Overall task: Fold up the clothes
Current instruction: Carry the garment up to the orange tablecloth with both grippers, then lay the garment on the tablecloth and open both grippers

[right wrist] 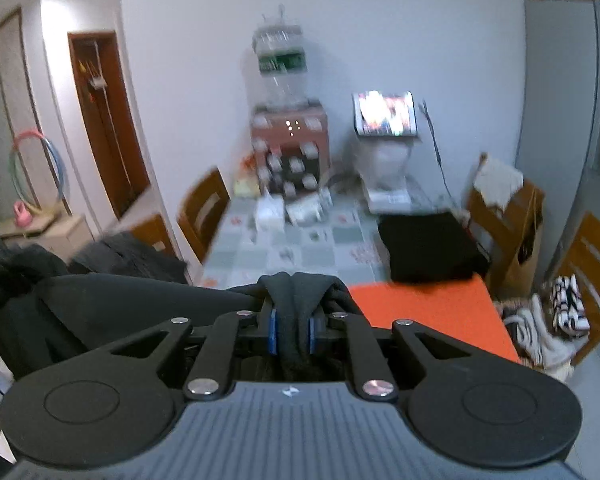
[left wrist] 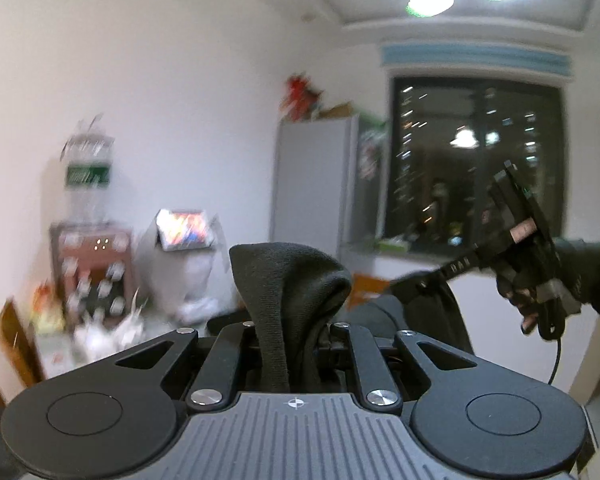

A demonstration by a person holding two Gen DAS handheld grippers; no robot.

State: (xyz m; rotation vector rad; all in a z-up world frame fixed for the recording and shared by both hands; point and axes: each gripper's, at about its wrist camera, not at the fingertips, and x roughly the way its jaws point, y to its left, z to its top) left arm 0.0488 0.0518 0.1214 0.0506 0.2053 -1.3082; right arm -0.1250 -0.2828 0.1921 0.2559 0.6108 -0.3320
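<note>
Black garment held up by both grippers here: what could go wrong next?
The left gripper pinches only a bunched fold of the black garment, so it might slip free. The garment hangs over a table with a folded black pile and small clutter; lowering could drag across them.

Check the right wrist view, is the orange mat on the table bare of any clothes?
No, a folded black garment lies across the far edge of the orange mat on the table.

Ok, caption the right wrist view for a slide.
Right hand-held gripper clamps dark cloth above an orange mat.
</note>
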